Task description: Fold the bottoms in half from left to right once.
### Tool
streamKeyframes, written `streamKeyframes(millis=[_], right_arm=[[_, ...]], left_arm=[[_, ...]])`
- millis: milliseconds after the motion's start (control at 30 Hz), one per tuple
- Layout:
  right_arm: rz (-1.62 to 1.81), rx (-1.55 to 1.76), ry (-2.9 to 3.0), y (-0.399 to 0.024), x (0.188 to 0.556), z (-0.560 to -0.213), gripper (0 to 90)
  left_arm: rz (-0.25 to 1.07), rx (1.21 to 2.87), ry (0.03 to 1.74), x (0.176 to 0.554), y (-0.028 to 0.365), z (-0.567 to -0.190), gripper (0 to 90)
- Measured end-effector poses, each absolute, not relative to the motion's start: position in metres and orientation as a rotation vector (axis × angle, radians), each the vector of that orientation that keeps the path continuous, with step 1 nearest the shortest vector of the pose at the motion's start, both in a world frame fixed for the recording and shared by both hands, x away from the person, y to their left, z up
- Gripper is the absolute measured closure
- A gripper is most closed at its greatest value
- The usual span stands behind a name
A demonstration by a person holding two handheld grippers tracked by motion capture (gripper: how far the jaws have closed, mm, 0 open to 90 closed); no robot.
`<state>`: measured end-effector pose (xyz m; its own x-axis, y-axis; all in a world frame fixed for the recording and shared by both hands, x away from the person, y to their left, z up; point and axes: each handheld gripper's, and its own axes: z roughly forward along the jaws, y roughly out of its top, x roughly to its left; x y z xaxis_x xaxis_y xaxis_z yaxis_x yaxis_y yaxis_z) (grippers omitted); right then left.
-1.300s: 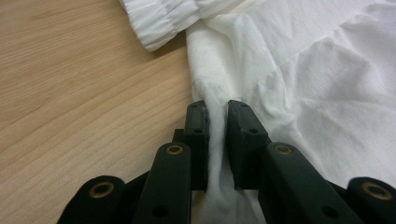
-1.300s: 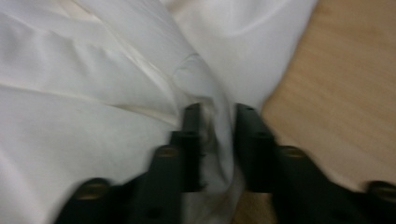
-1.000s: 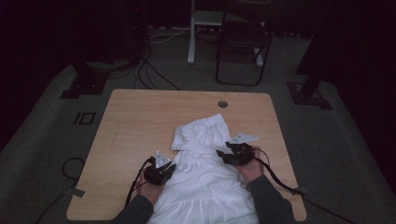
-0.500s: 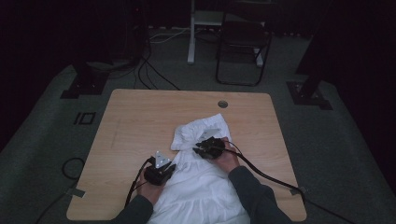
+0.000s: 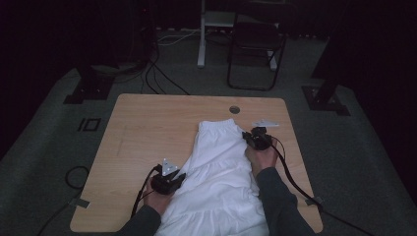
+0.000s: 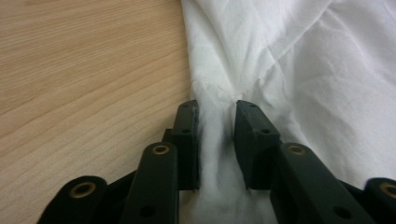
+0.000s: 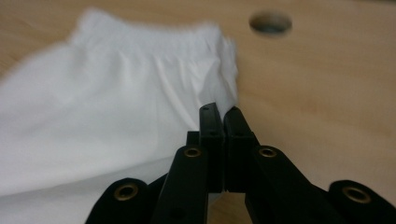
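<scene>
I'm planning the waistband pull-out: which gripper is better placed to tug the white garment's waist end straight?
Right: the right gripper sits beside the waistband, jaws shut at the white garment's edge; the left gripper is lower down.

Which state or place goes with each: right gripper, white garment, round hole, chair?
1. right gripper
2. white garment
3. round hole
4. chair

a. on the floor beyond the table
b. jaws shut, at the cloth's edge
c. in the tabletop near its far edge
d. spread flat on the wood

Pairs: 1-b, 2-d, 3-c, 4-a
</scene>
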<state>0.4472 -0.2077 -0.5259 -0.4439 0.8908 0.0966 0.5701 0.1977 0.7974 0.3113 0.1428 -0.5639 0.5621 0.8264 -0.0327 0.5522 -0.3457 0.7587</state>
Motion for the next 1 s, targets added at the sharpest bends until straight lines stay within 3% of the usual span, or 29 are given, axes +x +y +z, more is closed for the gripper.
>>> streamKeyframes(millis=[100,200,400,567,700,833,1000], right_arm=[[1.148,1.386,2.108,-0.211,0.45,-0.541,78.9],[1.162,1.394,2.108,-0.211,0.451,-0.541,63.1],[1.203,1.342,2.113,-0.206,0.448,-0.529,48.8],[1.087,1.318,2.205,-0.185,0.454,-0.543,50.8],[1.024,1.324,2.219,-0.179,0.455,-0.557,52.2],[0.991,1.295,2.205,-0.178,0.449,-0.558,52.4],[0.986,1.28,2.179,-0.178,0.434,-0.561,53.0]], left_arm=[[0.472,2.051,1.101,0.311,0.142,-0.564,65.6],[0.438,2.058,1.116,0.316,0.143,-0.558,60.8],[0.498,2.024,1.029,0.345,0.133,-0.515,52.4],[0.486,2.041,1.022,0.391,0.103,-0.508,49.7],[0.489,2.073,1.046,0.417,0.078,-0.532,49.3],[0.464,2.101,1.112,0.422,0.078,-0.555,50.2],[0.476,2.088,1.119,0.406,0.085,-0.557,50.3]])
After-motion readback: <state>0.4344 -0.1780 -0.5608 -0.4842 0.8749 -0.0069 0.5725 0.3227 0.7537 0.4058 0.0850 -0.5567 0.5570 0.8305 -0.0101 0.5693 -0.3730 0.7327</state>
